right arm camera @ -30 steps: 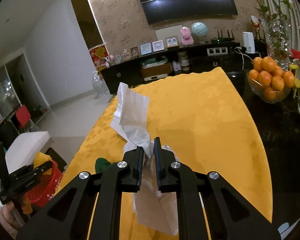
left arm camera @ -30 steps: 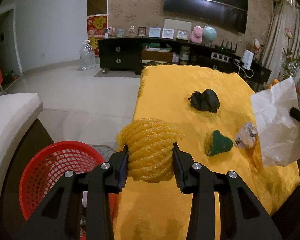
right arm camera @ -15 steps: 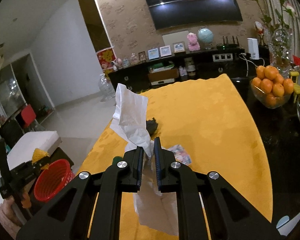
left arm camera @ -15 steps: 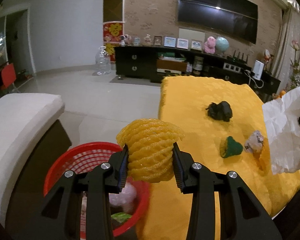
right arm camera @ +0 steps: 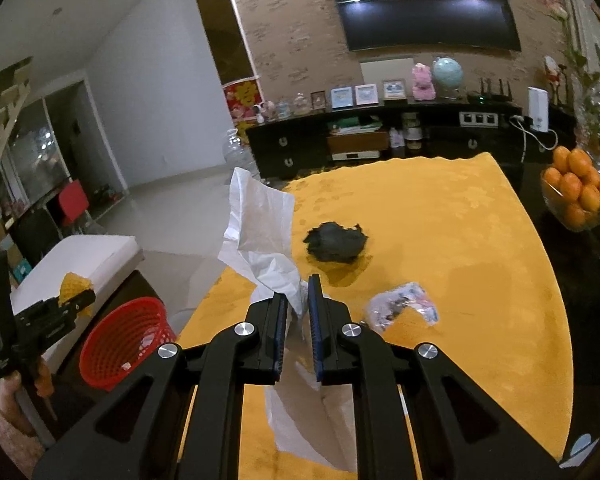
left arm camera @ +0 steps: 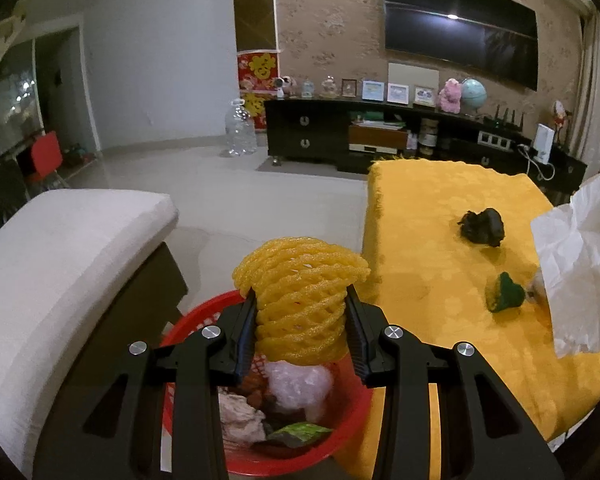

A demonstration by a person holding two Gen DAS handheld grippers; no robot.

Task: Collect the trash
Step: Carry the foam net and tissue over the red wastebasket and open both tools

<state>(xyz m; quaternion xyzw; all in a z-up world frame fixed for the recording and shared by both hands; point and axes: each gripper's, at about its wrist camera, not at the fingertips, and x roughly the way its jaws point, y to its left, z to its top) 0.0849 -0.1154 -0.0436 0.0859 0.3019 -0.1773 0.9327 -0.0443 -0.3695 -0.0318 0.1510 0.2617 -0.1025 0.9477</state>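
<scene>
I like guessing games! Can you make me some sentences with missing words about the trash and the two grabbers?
1. The left gripper squeezes a foam net coloured ____.
2. The basket below that net is coloured ____.
3. The right gripper pinches a white ____.
4. The black crumpled lump lies on the ____ cloth.

Missing words: yellow; red; paper; yellow

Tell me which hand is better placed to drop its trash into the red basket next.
Left. Its tongs hold the yellow foam net above the red basket; the right tongs hold white paper over the table.
</scene>
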